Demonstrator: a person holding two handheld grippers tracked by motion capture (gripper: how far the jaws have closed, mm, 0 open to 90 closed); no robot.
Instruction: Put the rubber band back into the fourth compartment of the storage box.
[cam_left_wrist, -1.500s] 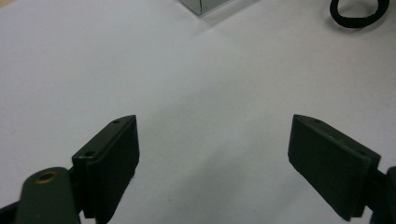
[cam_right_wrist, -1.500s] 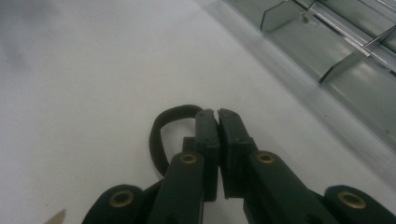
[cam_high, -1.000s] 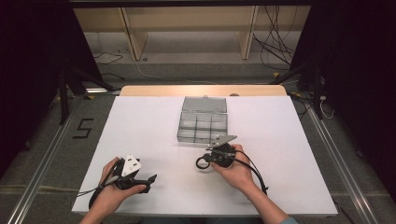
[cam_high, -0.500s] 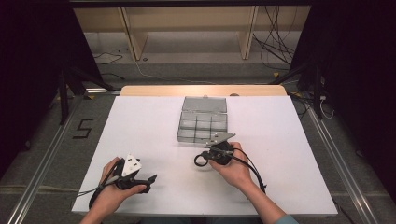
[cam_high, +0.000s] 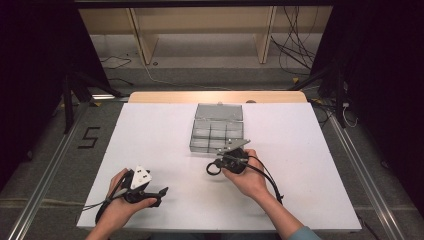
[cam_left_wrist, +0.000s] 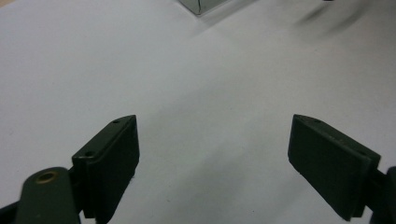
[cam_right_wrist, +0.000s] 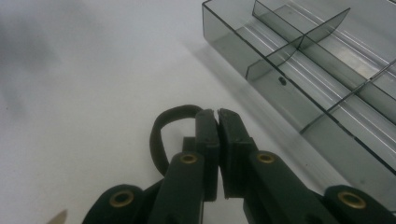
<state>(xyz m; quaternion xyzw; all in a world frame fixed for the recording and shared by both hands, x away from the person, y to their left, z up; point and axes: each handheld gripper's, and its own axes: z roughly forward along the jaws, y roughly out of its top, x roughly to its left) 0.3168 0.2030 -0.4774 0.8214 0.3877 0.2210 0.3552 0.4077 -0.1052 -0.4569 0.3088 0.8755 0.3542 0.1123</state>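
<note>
A clear grey compartment box (cam_high: 218, 128) stands open at the middle of the white table (cam_high: 150, 135). Just in front of it, my right gripper (cam_high: 219, 165) is shut on a black elastic loop (cam_high: 212, 169), which hangs to the left of its tips. In the right gripper view the jaws are pressed together (cam_right_wrist: 217, 115) on the loop (cam_right_wrist: 158, 136), with the box (cam_right_wrist: 299, 70) close on the right and its near compartments bare. My left gripper (cam_high: 159, 193) rests low at the table's front left. Its jaws stand wide apart (cam_left_wrist: 215, 144) over bare table.
The box's lid (cam_high: 219, 111) lies back toward the table's far edge. A wooden strip (cam_high: 215, 96) borders that far edge. Cables trail from both grippers toward the front edge. Shelving and loose cables lie on the floor beyond.
My right gripper has shifted slightly left with the loop, staying close to the box's front. The left hand has not moved.
</note>
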